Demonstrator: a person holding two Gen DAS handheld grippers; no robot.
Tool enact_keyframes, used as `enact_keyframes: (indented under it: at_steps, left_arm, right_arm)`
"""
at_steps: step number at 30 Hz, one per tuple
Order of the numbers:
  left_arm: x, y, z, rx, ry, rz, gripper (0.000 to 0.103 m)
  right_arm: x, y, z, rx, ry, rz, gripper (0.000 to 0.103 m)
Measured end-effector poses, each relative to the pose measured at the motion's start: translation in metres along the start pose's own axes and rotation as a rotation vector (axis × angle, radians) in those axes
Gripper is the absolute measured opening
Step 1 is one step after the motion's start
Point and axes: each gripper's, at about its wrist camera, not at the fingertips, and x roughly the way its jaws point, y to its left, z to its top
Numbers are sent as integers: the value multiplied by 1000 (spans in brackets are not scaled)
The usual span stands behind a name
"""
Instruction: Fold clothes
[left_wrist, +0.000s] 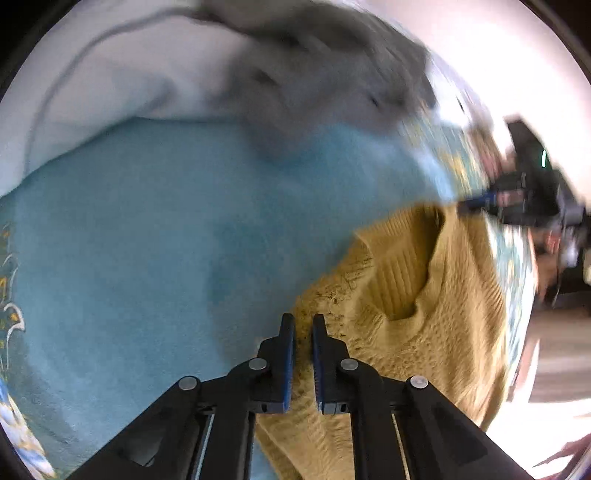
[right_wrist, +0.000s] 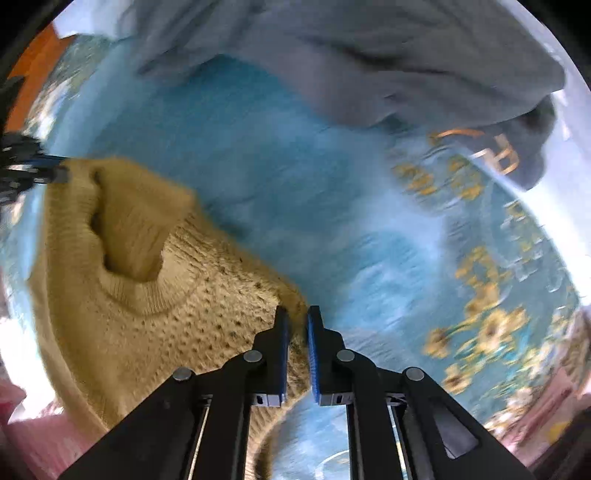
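sweater: mustard knit, ribbed collar
blanket: blue, yellow flower print
garment: grey

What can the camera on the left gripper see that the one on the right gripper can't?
Only the left view shows a white cloth at the top. Only the right view shows a dark garment with gold lettering and yellow flowers on the blue cover. Both show the tan knit sweater, with the left gripper and right gripper each shut on it, and a grey garment.
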Motion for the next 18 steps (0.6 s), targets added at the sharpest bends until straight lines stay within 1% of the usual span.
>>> enact_keyframes:
  at_steps: [1, 3, 5, 6, 8, 9, 10, 11, 12, 13, 14, 15, 16, 18]
  left_arm:
    - [2, 5, 5, -36, -6, 5, 9]
    - [15, 9, 8, -69, 18, 46, 9]
    - [26, 9, 7, -79, 43, 91, 10]
    - [29, 9, 6, -89, 49, 97, 10]
    - [28, 7, 4, -104, 48, 97, 15]
    - [24, 6, 4, -108, 47, 97, 20]
    - [20, 6, 5, -111, 47, 94, 24]
    - [15, 4, 5, -108, 42, 91, 32]
    - [7, 3, 6, -98, 24, 83, 45]
    - [-2, 1, 8, -85, 0, 73, 52]
    - [-7, -1, 9, -72, -14, 64, 62]
    - [-10, -3, 10, -59, -21, 57, 64]
    - [-10, -4, 10, -48, -15, 54, 65]
    - [1, -7, 6, -27, 35, 63, 65]
  right_arm:
    - [3, -7, 5, 33, 3, -6, 9]
    - [10, -13, 9, 76, 19, -7, 9]
    - [17, -9, 11, 67, 38, -22, 9]
    - [17, -6, 11, 56, 43, -21, 9]
    - [13, -2, 10, 33, 48, -1, 10]
    - [10, -1, 10, 21, 44, 0, 10]
    - [5, -1, 9, 12, 36, 8, 11]
    - [-1, -1, 9, 5, 28, 26, 14]
    - [-6, -2, 8, -4, 16, 37, 24]
    - [-11, -2, 8, -14, 3, 43, 30]
    - [-16, -3, 8, -24, -11, 49, 44]
    - [-18, -2, 9, -33, -14, 55, 52]
    - [-16, -2, 10, -42, -7, 62, 53]
    - [-10, -1, 14, -54, 10, 71, 53]
